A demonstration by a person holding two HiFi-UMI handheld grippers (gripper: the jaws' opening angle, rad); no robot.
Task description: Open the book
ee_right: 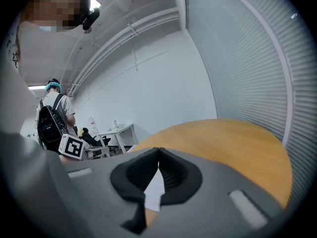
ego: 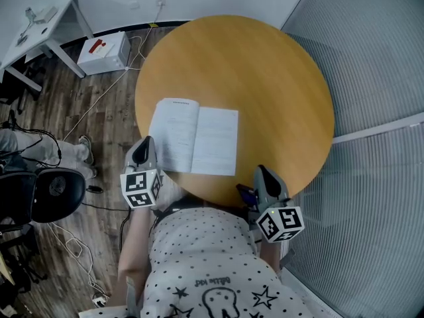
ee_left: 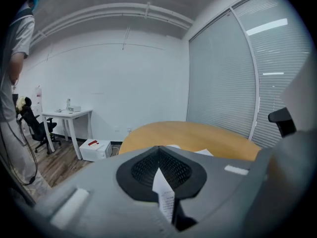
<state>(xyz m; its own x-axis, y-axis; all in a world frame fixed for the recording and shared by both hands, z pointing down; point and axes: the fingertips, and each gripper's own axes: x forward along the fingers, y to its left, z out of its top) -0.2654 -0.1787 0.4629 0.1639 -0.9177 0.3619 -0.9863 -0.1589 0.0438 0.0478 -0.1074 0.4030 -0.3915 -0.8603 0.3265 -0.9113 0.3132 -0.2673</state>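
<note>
Head view showed the book [ego: 195, 138] lying open toward 7 o'clock on the tabletop [ego: 278, 78], left claw [ego: 147, 143] and right claw [ego: 261, 172] both closed; a careless nudge might push it over the near edge.

bright, even indoor light; fisheye gripper views darken at edges, foreground soft.

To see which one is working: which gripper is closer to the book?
The left gripper, at the book's near left corner with a page between its shut jaws; the right gripper is by the table edge, apart from the book.
</note>
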